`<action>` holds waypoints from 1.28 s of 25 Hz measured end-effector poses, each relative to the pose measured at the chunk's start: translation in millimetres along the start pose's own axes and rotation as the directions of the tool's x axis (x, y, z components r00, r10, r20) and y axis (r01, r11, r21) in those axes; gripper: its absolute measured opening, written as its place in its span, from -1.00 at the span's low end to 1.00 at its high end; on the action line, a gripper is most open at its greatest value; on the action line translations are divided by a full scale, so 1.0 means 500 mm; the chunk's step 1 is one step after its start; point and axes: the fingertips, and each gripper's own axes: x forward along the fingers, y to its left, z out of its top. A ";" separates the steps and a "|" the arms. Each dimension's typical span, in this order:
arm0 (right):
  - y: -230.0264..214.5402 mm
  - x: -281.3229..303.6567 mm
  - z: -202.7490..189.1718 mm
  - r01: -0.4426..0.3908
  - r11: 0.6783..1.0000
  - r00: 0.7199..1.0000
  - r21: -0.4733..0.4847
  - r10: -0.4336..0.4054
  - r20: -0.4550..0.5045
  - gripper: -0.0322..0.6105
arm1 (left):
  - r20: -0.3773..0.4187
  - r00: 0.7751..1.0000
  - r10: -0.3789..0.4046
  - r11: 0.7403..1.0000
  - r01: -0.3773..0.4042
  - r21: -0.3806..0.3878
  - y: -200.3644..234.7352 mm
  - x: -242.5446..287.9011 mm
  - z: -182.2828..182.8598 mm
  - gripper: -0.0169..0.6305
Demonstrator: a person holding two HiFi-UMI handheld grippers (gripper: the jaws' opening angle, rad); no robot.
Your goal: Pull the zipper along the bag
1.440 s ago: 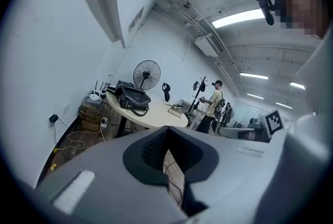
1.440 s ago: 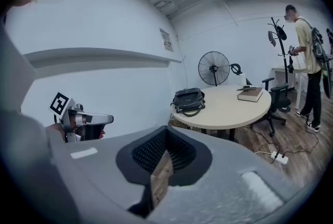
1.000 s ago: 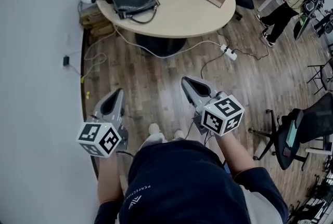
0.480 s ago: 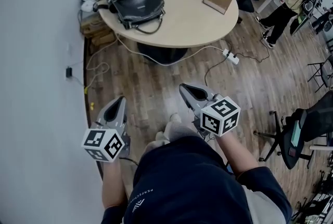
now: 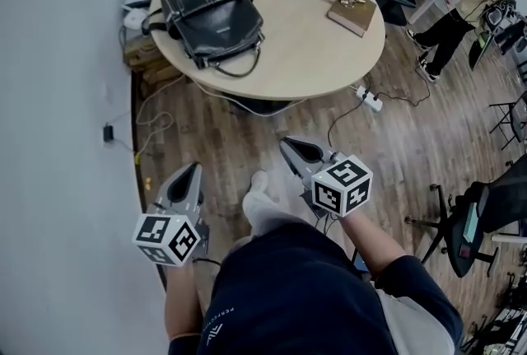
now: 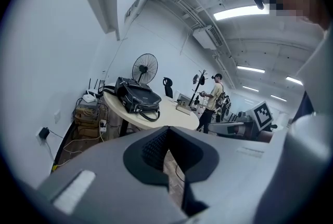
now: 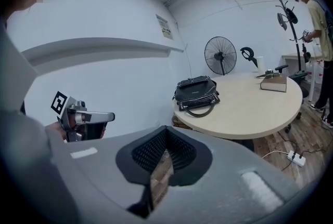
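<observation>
Both grippers hang low over the wood floor (image 5: 239,127), well apart from the table (image 5: 321,57). Left gripper (image 5: 194,170): jaws together, nothing between them. Right gripper (image 5: 286,146): jaws together too, empty. The black bag (image 5: 212,18) sits on the round table's left side, its handle loop facing the person. A book (image 5: 352,11) lies at the right.

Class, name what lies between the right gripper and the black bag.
Head view: wooden floor, a white cable and the table edge separate right gripper from black bag.
</observation>
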 end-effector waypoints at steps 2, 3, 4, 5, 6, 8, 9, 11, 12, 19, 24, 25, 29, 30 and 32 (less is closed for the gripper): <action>-0.018 0.032 0.017 -0.006 1.000 1.000 0.004 0.006 -0.001 -0.89 | -0.016 1.000 0.012 1.000 -0.012 0.005 0.022 0.020 0.014 -0.90; -0.027 0.048 0.028 -0.005 1.000 1.000 0.005 0.005 0.001 -0.89 | -0.025 1.000 0.018 1.000 -0.018 0.008 0.035 0.031 0.023 -0.90; -0.037 0.062 0.040 -0.002 1.000 1.000 0.005 0.002 0.004 -0.89 | -0.033 0.999 0.023 1.000 -0.022 0.009 0.046 0.042 0.032 -0.90; -0.048 0.077 0.052 0.003 1.000 1.000 0.004 -0.004 0.006 -0.89 | -0.039 0.999 0.026 1.000 -0.026 0.009 0.057 0.054 0.041 -0.90; -0.059 0.090 0.062 0.008 1.000 1.000 0.003 -0.008 0.007 -0.89 | -0.046 0.999 0.028 1.000 -0.028 0.009 0.067 0.067 0.050 -0.90; -0.081 0.113 0.080 0.014 1.000 1.000 0.004 -0.014 0.006 -0.89 | -0.061 0.998 0.033 0.999 -0.032 0.014 0.083 0.094 0.066 -0.90; -0.094 0.123 0.089 0.018 1.000 1.000 0.004 -0.018 0.006 -0.89 | -0.068 0.997 0.033 0.999 -0.032 0.019 0.090 0.109 0.074 -0.90; -0.122 0.140 0.109 0.029 1.000 1.000 0.009 -0.029 0.012 -0.89 | -0.083 0.996 0.028 0.999 -0.025 0.035 0.097 0.143 0.091 -0.90; -0.136 0.148 0.118 0.035 0.999 0.999 0.014 -0.036 0.018 -0.89 | -0.092 0.995 0.025 0.999 -0.020 0.049 0.099 0.161 0.099 -0.90; -0.225 0.198 0.156 0.086 0.995 0.995 0.060 -0.088 0.042 -0.89 | -0.152 0.988 -0.014 0.994 0.031 0.105 0.119 0.282 0.151 -0.90; -0.277 0.225 0.158 0.109 0.990 0.993 0.089 -0.113 0.043 -0.89 | -0.184 0.982 -0.050 0.988 0.076 0.137 0.127 0.365 0.177 -0.90; -0.286 0.230 0.160 0.112 0.989 0.992 0.091 -0.117 0.043 -0.89 | -0.188 0.981 -0.058 0.986 0.086 0.145 0.128 0.382 0.184 -0.90; -0.322 0.258 0.178 0.122 0.990 0.991 0.072 -0.126 0.046 -0.81 | -0.199 0.975 -0.095 0.975 0.131 0.178 0.126 0.445 0.218 -0.90; -0.327 0.265 0.182 0.123 0.990 0.991 0.068 -0.126 0.047 -0.77 | -0.208 0.973 -0.103 0.971 0.144 0.190 0.125 0.459 0.224 -0.90; -0.334 0.275 0.192 0.126 0.990 0.990 0.060 -0.129 0.057 -0.77 | -0.228 0.966 -0.119 0.961 0.170 0.218 0.122 0.486 0.238 -0.90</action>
